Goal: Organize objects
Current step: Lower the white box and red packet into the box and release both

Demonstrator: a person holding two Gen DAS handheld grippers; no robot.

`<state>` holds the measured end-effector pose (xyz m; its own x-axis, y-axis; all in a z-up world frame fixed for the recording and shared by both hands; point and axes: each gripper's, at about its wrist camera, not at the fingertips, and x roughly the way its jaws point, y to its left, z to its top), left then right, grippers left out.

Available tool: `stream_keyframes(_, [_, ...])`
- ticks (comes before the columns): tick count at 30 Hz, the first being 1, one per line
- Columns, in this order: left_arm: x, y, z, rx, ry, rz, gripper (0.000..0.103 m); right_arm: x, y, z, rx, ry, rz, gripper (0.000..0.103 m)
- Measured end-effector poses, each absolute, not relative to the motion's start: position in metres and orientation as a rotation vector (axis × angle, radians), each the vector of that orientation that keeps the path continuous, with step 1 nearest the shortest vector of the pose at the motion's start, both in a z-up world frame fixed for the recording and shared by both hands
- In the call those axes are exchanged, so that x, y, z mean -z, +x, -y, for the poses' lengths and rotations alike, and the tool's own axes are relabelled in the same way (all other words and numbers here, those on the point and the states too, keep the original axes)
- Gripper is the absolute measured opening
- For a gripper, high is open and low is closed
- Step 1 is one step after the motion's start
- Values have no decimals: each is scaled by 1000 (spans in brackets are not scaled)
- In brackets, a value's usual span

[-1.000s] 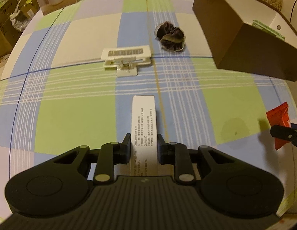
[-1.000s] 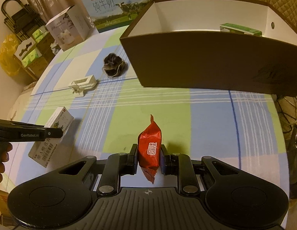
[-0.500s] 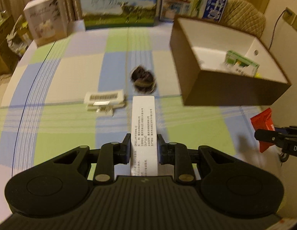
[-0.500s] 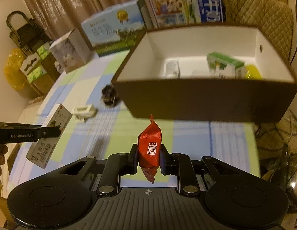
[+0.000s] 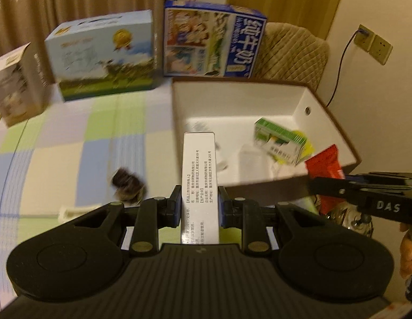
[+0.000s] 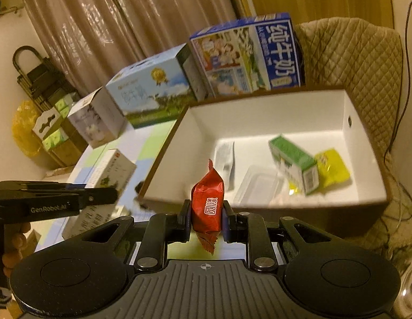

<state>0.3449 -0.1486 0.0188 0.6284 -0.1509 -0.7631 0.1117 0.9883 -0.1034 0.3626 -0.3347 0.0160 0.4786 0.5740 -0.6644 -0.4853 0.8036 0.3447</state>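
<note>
Left gripper (image 5: 199, 207) clamped on a white carton (image 5: 199, 183), both pads tight against its long sides; carton upright, printed face toward the camera, its far end raised over the near-left corner of the bin (image 5: 323, 111). Right gripper (image 6: 207, 219) pinching a red packet (image 6: 208, 207) by its lower half, serrated tail hanging below the pads, packet raised just in front of the bin's near wall.

Bin open on top, brown outside, white inside. Inside the bin: a green box (image 6: 293, 164) tipped on its side toward the right end, a yellow pouch (image 6: 332, 168) touching it on the far right, a clear tub (image 6: 256, 186) near the front wall, a white paper slip (image 6: 226, 156) left of the tub.

Left of the bin, on the checked cloth (image 5: 62, 146): a dark bundle (image 5: 127, 183), blurred, close to the bin's near-left corner; a white clip (image 5: 75, 210) nearer the camera, partly hidden behind the left gripper. Behind the bin: a blue milk box (image 5: 214, 42) standing against its far wall; left of that a landscape-print box (image 5: 104, 55), then a small white box (image 5: 15, 85). Quilted chair (image 6: 349, 55) behind the bin's right end.

From the left camera, red packet and right gripper seen at the bin's right corner; from the right camera, carton and left gripper seen left of the bin.
</note>
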Motion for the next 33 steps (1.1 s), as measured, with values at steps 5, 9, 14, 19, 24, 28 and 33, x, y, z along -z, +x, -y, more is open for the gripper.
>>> stream_keyframes(5, [-23,381,178,178,-41,-871,21,-17,395,333,-645,91,-844,19])
stream_keyframes(9, [-19,410,195,187,-37,-887,21,-11,423,329,-639,75,-856,19])
stream_keyframes(14, [-5,449,210,185,-22,-921,21,4,460,325,-622,77,-896,19])
stream_keyframes(19, [15,485,220,177,-20,-961,21,22,492,318,-598,57,-939,19])
stream_keyframes(24, [31,513,227,176,-12,-986,21,34,513,315,-582,55,-967,19])
stream_keyframes(28, [39,531,228,172,-22,-1002,21,38,526,314,-571,58,-977,19])
stream_keyframes(33, [46,548,228,169,-32,-1011,21,45,538,315,-556,75,-985,19])
